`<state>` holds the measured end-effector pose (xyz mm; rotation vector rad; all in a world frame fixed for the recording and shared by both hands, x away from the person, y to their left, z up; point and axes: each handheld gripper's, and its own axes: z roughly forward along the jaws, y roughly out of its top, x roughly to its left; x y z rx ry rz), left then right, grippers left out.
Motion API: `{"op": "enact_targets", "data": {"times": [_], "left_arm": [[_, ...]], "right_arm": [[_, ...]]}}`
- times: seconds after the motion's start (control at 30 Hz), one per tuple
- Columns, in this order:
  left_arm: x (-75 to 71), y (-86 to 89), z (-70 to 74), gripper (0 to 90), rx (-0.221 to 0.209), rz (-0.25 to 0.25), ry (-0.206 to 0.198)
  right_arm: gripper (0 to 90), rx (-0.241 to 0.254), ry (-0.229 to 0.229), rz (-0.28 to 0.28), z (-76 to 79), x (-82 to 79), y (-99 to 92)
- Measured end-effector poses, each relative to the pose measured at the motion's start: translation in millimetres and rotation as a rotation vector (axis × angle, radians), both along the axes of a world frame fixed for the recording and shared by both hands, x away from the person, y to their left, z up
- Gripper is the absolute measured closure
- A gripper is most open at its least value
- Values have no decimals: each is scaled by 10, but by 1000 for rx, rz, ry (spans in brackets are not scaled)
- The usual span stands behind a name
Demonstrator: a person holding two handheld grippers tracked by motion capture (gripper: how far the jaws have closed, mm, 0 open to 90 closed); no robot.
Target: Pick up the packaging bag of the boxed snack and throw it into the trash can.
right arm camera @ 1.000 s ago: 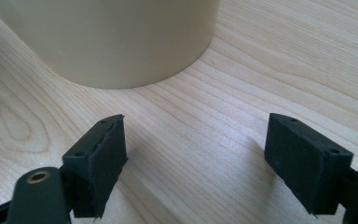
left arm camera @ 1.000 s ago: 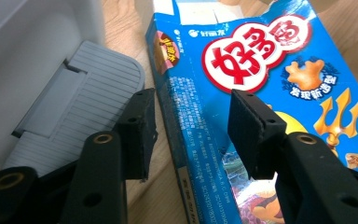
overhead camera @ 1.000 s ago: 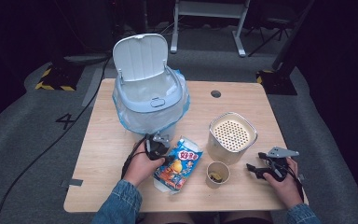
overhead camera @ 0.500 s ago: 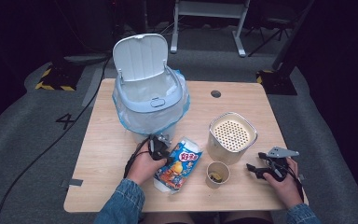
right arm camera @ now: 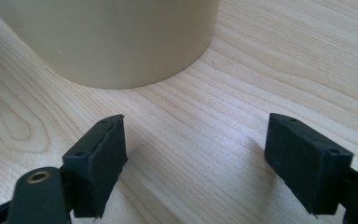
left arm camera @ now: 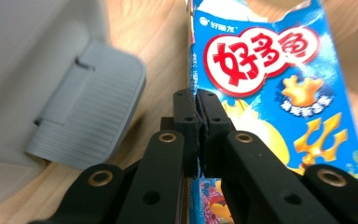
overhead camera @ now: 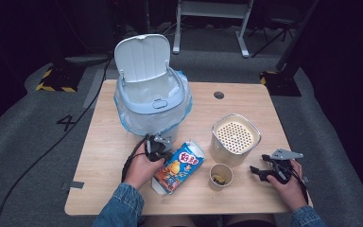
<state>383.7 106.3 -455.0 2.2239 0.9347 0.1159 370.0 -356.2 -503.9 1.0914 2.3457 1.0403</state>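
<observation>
My left gripper (left arm camera: 198, 109) has just clamped the edge of the blue foil snack packet (overhead camera: 178, 166), lying lengthwise toward the open white plastic bin (overhead camera: 152, 101) just beyond; my right gripper (right arm camera: 196, 163) rests open, empty.

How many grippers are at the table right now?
2. The left gripper pinches the edge of the blue snack bag near the bin; the right gripper rests open by the table's right edge.

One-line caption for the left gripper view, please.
Left gripper shut on the edge of the blue snack bag, beside the bin's grey pedal.
</observation>
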Motion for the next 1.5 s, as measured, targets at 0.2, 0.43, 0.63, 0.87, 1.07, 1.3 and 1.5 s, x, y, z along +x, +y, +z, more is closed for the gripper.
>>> {"op": "enact_targets", "data": {"times": [0.2, 0.43, 0.63, 0.87, 1.07, 1.3, 1.5], "left_arm": [[-145, 113, 199, 879, -186, 10, -117], [-269, 194, 372, 879, -294, 3, -239], [-305, 273, 534, 878, -361, -26, -287], [-266, 443, 822, 879, -415, -49, -337], [-220, 557, 1073, 879, -467, -72, -367], [-191, 628, 1296, 879, -467, -89, -413], [-161, 709, 1434, 880, -491, -69, -446]], "right_arm": [[207, 0, 0, 0, 0, 0, 0], [212, 2, 0, -1, 0, -5, 1], [212, 1, 0, -1, 0, -5, 1], [212, 1, -1, -1, -1, -5, 0], [214, 2, -1, -6, -1, -10, 4], [214, 2, -1, -5, -1, -9, 1], [214, 2, -1, -4, -1, -8, 0]]}}
